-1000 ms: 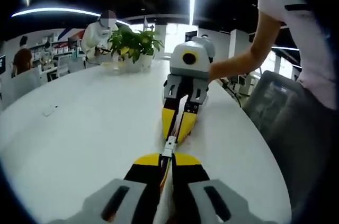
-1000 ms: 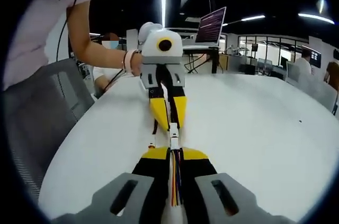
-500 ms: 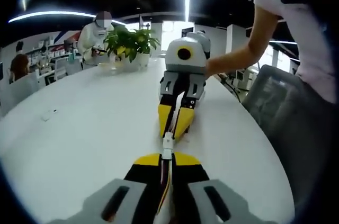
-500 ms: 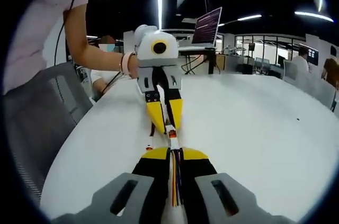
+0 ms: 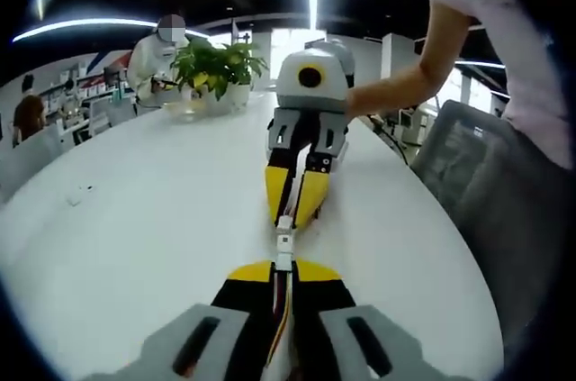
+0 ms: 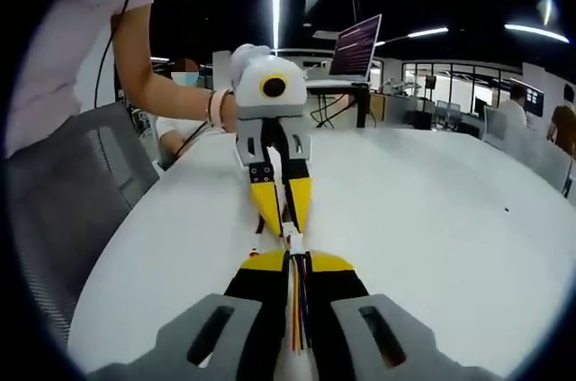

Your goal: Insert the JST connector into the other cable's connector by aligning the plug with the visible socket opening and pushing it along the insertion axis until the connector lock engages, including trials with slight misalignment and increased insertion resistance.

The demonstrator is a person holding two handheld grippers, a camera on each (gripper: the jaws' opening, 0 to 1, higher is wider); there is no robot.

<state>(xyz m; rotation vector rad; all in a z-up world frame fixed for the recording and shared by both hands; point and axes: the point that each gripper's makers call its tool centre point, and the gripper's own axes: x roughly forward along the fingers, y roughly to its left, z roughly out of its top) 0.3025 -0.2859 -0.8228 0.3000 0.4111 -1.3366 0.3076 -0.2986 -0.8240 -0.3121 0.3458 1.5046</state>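
While no writing reads, both grippers' fingers (image 5: 270,295) (image 6: 335,295) pinch cables (image 6: 298,309), connectors (image 5: 284,243) touching.

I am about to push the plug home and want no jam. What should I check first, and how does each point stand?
1. Left tongs shut on their cable's connector: ok.
2. Right tongs shut on the coloured-wire cable: ok.
3. Two white connectors meeting tip to tip between the tongs: ok.
4. Both tongs in one line along the insertion axis: ok, roughly, in both views.
5. Lock engaged: cannot tell, too small.
6. White table bare near the join: ok.
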